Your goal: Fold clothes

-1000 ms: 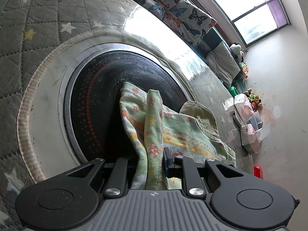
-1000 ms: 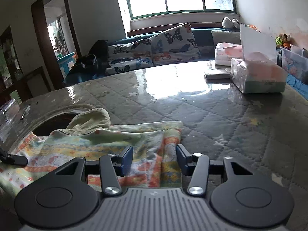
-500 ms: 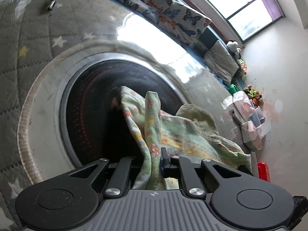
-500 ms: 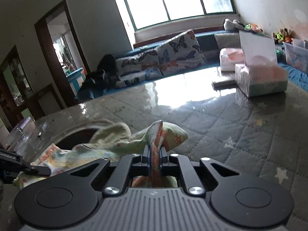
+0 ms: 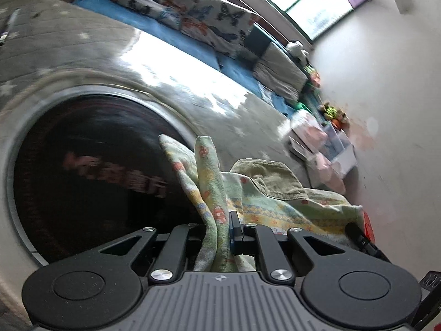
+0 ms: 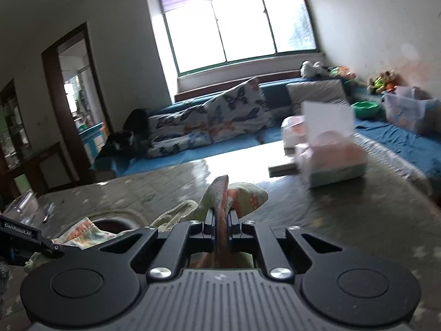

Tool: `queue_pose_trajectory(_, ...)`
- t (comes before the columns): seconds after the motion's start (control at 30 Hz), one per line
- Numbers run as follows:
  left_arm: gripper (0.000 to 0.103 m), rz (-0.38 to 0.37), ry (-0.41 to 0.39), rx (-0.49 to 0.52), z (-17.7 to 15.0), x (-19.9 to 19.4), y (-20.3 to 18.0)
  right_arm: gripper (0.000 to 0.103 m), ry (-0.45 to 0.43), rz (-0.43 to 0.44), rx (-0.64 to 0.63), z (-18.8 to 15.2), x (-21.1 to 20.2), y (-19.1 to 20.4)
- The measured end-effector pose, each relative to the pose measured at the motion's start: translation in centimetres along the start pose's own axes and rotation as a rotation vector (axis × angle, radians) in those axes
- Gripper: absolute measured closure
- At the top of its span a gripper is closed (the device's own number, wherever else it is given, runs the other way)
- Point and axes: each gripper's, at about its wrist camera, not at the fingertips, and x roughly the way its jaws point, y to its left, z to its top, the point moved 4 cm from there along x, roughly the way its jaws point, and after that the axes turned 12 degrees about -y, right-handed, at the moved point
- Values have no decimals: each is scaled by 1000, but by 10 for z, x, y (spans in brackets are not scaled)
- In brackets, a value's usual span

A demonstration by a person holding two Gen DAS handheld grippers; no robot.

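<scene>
A pale green garment (image 5: 264, 201) with orange flower and yellow band prints lies over the table, and an olive corduroy hood (image 5: 273, 176) rests on top of it. My left gripper (image 5: 217, 229) is shut on one bunched edge of the garment, which stands up between the jaws. In the right wrist view my right gripper (image 6: 220, 223) is shut on another edge of the same garment (image 6: 237, 198), lifted off the table. The left gripper (image 6: 22, 244) shows at the lower left of that view.
A black round cooktop (image 5: 88, 171) with a metal rim is set into the grey quilted table cover (image 6: 344, 215). Tissue boxes (image 6: 328, 157) stand at the table's far right. A blue sofa with butterfly cushions (image 6: 215, 127) lies behind, under the window.
My right gripper shut on the garment's edge and has lifted it. Both grippers have risen and tilted, pulling the cloth up from the table.
</scene>
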Motion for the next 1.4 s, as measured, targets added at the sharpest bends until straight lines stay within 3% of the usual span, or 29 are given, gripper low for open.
queue_pose_trajectory(0.37, 93, -66, 46, 75, -15, 40, -63, 96, -48, -106, -9, 22, -16, -56)
queue_pose_trajectory(0.73, 93, -79, 102, 119, -38, 74, -90, 96, -38, -174, 10, 18, -21, -103)
queue_pose_trajectory(1.03, 92, -52, 162, 125, -57, 87, -83, 96, 21, -216, 45, -7, -16, -129)
queue_pose_trajectory(1.4, 89, -83, 227, 106, -67, 75, -67, 94, 78, -233, 66, -23, -27, -138)
